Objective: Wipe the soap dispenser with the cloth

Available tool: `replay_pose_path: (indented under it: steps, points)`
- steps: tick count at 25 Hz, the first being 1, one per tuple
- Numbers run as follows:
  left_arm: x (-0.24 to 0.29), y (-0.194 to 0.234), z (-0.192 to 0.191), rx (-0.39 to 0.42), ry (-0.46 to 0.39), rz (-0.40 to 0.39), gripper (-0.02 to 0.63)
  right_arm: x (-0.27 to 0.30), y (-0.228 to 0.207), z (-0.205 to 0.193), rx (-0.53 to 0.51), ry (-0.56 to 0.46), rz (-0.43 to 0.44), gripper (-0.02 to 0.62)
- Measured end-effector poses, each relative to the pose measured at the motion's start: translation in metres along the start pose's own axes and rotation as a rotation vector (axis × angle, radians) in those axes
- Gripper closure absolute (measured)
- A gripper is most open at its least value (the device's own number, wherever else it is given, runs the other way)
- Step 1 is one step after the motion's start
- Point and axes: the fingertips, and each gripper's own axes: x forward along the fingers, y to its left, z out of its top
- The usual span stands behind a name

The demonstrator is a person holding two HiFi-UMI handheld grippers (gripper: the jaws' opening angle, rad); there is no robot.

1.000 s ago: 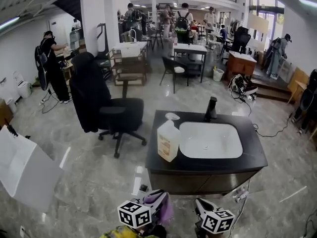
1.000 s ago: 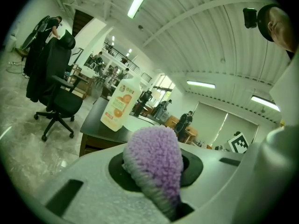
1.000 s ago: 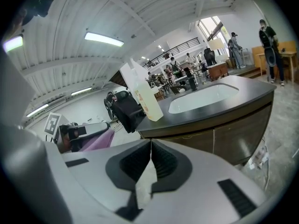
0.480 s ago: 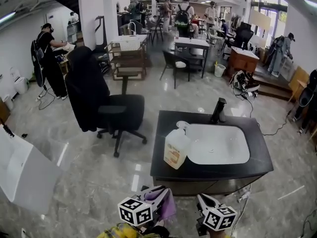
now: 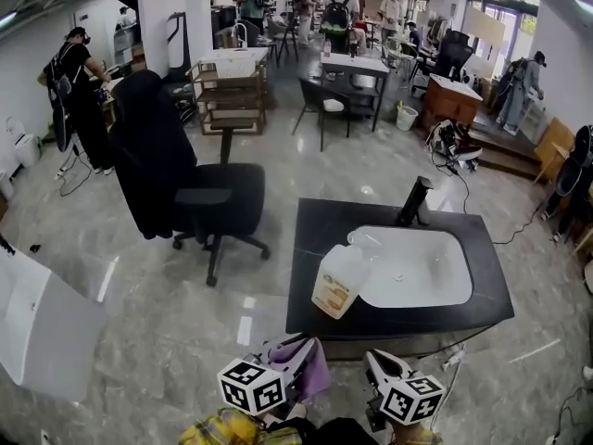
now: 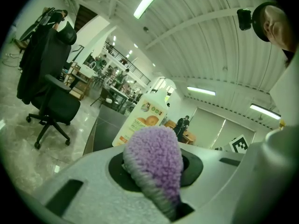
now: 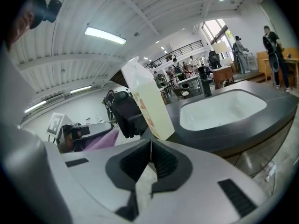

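A dark tabletop (image 5: 313, 225) with a white sink basin (image 5: 414, 267) set into it is seen from above, standing on a glossy marble floor (image 5: 167, 332) in a large open room. A black faucet (image 5: 414, 201) rises at the far edge of the basin. The soap dispenser (image 5: 339, 280), a pale bottle with an orange label and a pump top, is placed upright on the tabletop, just beside the basin's left edge.

At the bottom of the head view, both tools are held low, in front of the tabletop's near edge and apart from the bottle. The left hand-held gripper (image 6: 156, 168) is clamped on a fluffy purple cloth (image 6: 153, 150), which bulges out between its jaws. The right hand-held gripper (image 7: 150, 159) is seen with its jaws pressed together and nothing between them.

A black office chair (image 5: 208, 202) with a dark garment draped over its back is set to the left of the tabletop. Several people are seen in the distance among desks.
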Motion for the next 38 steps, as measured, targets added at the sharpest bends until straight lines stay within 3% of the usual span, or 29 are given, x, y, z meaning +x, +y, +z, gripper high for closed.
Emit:
replay_pose_path:
  steps: [21,28,38]
  points:
    - [0.056,-0.006,0.071,0.073,-0.126,0.075,0.549,0.042,-0.023,0.109,-0.127,-0.094,0.160,0.588]
    - [0.061,-0.007,0.087,0.099,-0.156,0.112,0.549,0.051,-0.010,0.140,-0.228,-0.129,0.230,0.588]
    - [0.061,-0.009,0.102,0.131,-0.182,0.149,0.549,0.060,0.003,0.176,-0.286,-0.190,0.303,0.588]
